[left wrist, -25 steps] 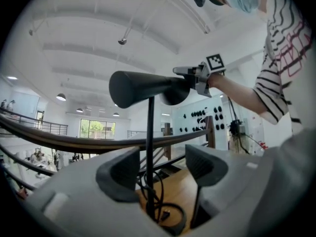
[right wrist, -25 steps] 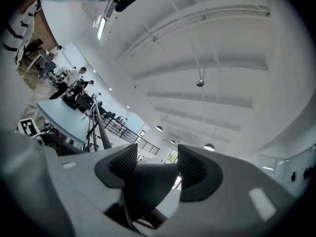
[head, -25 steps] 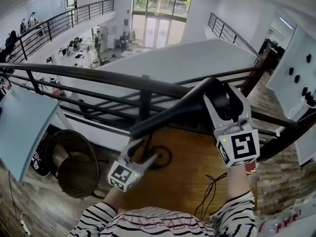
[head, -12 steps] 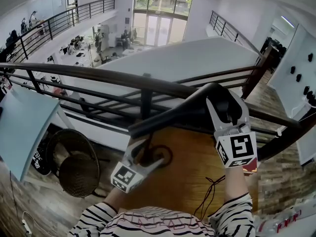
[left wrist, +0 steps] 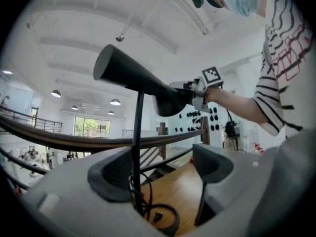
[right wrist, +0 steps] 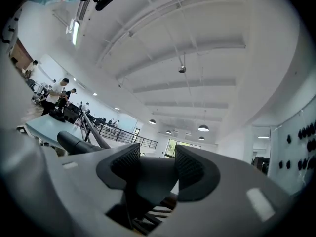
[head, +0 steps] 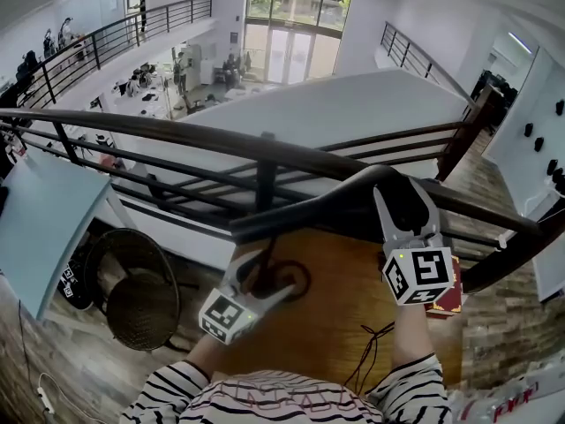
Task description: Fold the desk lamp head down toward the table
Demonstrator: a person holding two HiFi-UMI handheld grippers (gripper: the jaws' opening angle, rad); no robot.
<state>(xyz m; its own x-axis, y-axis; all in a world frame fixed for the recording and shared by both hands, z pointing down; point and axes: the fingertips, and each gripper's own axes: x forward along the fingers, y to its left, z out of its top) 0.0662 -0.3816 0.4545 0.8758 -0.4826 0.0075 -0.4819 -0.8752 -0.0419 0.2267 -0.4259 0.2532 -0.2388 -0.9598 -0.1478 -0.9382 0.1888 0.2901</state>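
Right gripper view: right tongs [right wrist: 157, 171] closing on lamp head [right wrist: 148, 187], which fills the gap, likely for leverage to swing it down. Left tongs [left wrist: 163, 169] opening wide, lamp stem [left wrist: 137, 147] loose between, probably guarding against tipping. Lamp head above and beyond left tongs, well off surface [head: 335, 325]

Lamp head [head: 335, 206] looks like matt black plastic to me, smooth, with barely any shine on it. The stem [left wrist: 136, 147] is a thin dark rod, metal by the look of it. The cord [left wrist: 176, 220] looped at its foot is black and rubbery with a bit of gloss. Table [head: 327, 325] is warm wood, smooth, kind of a satin finish, grain faintly showing. Railing [head: 132, 124] behind it is dark painted metal with a dull sheen along the top bar. Floor [head: 503, 299] is greyish wood-look planks, matt. The person's sleeve [head: 415, 382] is soft striped knit cloth.
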